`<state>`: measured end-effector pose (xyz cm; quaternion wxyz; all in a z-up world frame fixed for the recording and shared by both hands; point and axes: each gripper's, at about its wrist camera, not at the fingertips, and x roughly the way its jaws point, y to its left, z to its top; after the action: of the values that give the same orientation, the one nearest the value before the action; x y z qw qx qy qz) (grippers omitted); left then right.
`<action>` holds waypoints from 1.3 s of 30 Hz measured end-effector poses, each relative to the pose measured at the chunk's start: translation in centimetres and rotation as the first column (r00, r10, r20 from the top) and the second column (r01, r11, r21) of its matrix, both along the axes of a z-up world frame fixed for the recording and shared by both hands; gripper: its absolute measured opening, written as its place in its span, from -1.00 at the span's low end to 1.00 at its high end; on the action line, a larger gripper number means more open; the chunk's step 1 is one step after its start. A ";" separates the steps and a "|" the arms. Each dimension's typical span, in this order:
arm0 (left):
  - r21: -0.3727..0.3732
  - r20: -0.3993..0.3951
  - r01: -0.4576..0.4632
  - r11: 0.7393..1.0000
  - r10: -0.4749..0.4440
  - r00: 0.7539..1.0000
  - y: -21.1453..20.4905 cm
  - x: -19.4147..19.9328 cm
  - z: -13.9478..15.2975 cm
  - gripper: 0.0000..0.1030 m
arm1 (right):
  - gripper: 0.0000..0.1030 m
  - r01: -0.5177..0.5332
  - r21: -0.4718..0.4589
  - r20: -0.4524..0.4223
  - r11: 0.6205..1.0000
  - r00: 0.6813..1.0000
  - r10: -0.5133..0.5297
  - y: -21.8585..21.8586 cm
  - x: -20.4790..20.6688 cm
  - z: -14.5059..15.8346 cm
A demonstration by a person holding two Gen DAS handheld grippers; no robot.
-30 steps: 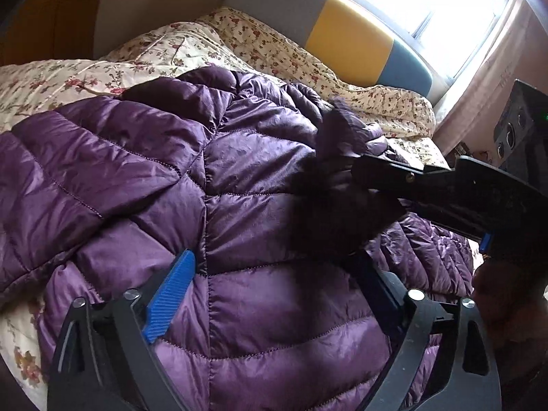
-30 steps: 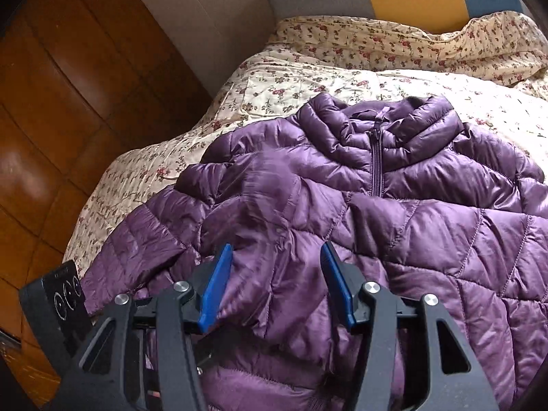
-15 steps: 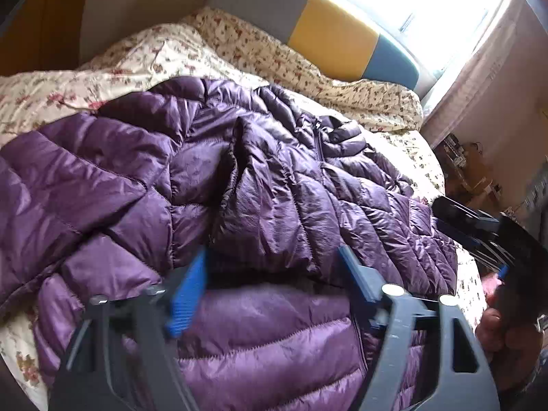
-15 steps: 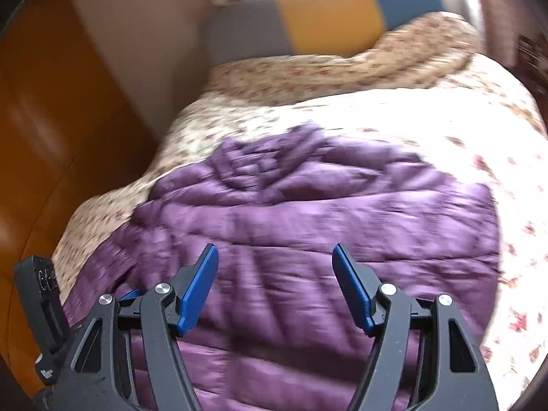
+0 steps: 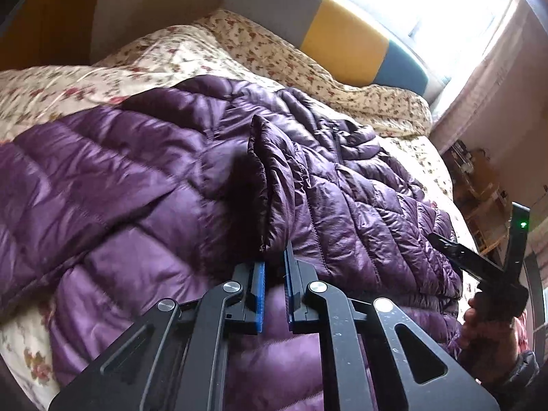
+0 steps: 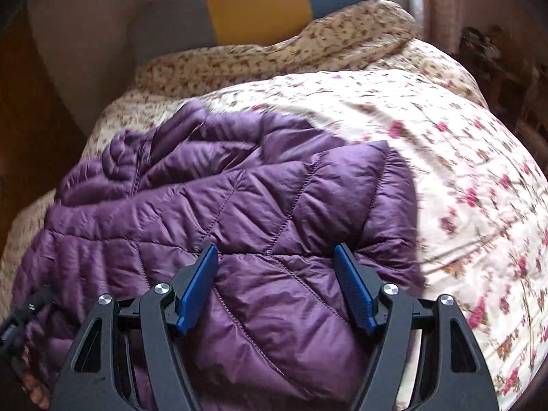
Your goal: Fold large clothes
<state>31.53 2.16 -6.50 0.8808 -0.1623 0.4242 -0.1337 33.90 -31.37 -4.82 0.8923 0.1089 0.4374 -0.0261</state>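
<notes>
A purple quilted down jacket (image 5: 137, 205) lies spread on the bed, zip and collar toward the headboard. My left gripper (image 5: 274, 267) is shut on a folded-over sleeve (image 5: 274, 178), whose cuffed edge rises out from between the blue pads. In the right wrist view the jacket (image 6: 274, 198) fills the left and middle. My right gripper (image 6: 275, 260) hovers over the jacket's right side panel. Its jaws are opening, with padded fabric below the gap and neither pad pressing on it. A hand (image 5: 486, 322) holding that right tool shows at the left wrist view's right edge.
A floral quilt (image 6: 445, 171) covers the bed, bare to the right of the jacket. A grey, yellow and blue headboard (image 5: 342, 44) stands at the far end under a bright window. Wooden panelling (image 6: 20, 102) runs along the left; cluttered shelves (image 5: 479, 185) stand to the right.
My left gripper has closed on the sleeve fold that was laid across the jacket. My right gripper let go, swung right over the jacket's side and opened wider.
</notes>
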 end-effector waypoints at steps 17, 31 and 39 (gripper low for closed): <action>0.124 0.131 -0.028 0.992 0.011 0.991 -1.8 -2.9 4.3 0.00 | 0.45 -0.045 -0.138 -0.002 0.989 0.999 0.045 3.4 1.6 -3.9; 0.144 -0.002 -0.016 0.989 0.017 1.000 -3.7 2.8 -2.4 0.00 | 0.48 -0.044 -0.156 0.019 0.987 0.999 0.048 3.7 1.1 -4.1; 0.172 0.015 -0.028 0.985 0.026 1.000 -4.1 1.9 -0.9 0.22 | 0.48 -0.046 -0.163 0.019 0.985 0.999 0.050 3.7 1.1 -4.2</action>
<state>33.45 -1.96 -7.39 0.8960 -0.0905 0.4263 -0.0854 35.00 -27.63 -9.03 0.9035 0.0254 0.4261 -0.0391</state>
